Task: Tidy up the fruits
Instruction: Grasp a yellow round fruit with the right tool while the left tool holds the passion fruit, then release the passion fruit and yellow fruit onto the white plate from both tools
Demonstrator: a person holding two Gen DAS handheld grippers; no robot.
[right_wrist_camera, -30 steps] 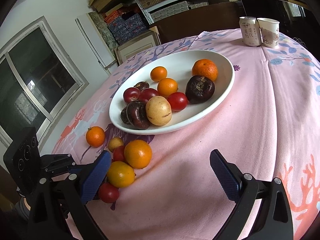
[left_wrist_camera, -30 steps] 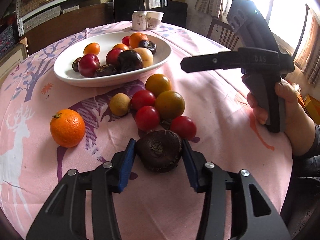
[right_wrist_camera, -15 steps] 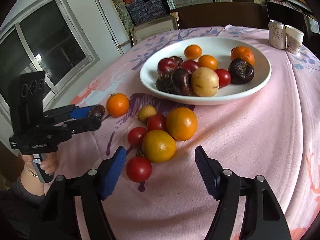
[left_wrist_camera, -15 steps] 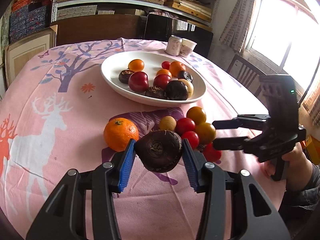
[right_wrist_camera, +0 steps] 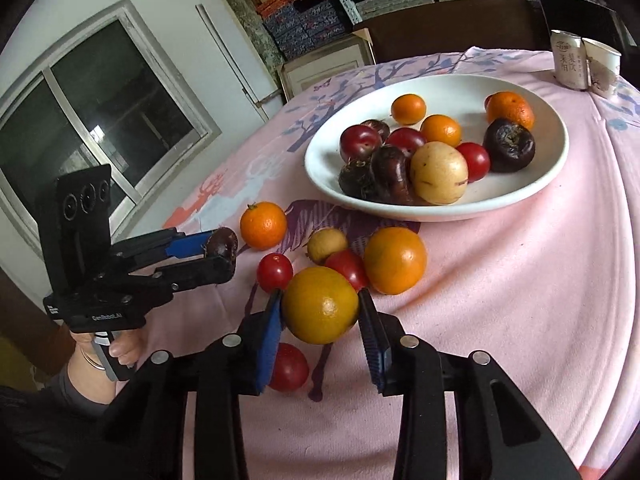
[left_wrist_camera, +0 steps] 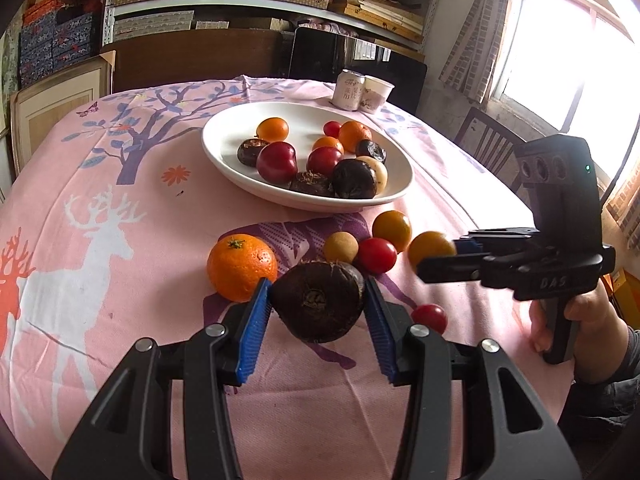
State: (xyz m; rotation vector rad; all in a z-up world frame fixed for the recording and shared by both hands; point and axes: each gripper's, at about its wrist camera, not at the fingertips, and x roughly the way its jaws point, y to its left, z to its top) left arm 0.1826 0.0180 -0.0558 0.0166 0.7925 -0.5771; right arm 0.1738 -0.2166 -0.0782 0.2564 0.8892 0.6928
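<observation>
I am operating two hand-held tongs over a round desk covered in a pink cloth. My left tongs are gripping a dark brown fruit between their blue pads, lifted just above the cloth. My right tongs are closing on a yellow-orange citrus, with both pads touching its sides; I cannot tell whether it is clear of the cloth.

The white bowl is lying straight ahead of both tongs, toward the far side of the desk, already holding a mix of red, orange and dark fruits. Between the tongs and the bowl, loose fruits are sitting on the cloth: a bright orange, a small tan fruit, a red tomato and another orange fruit.

I am judging the next move as a forward carry over that loose cluster. Neither hand looks clearly nearer the bowl, and its long axis is running across my path.
</observation>
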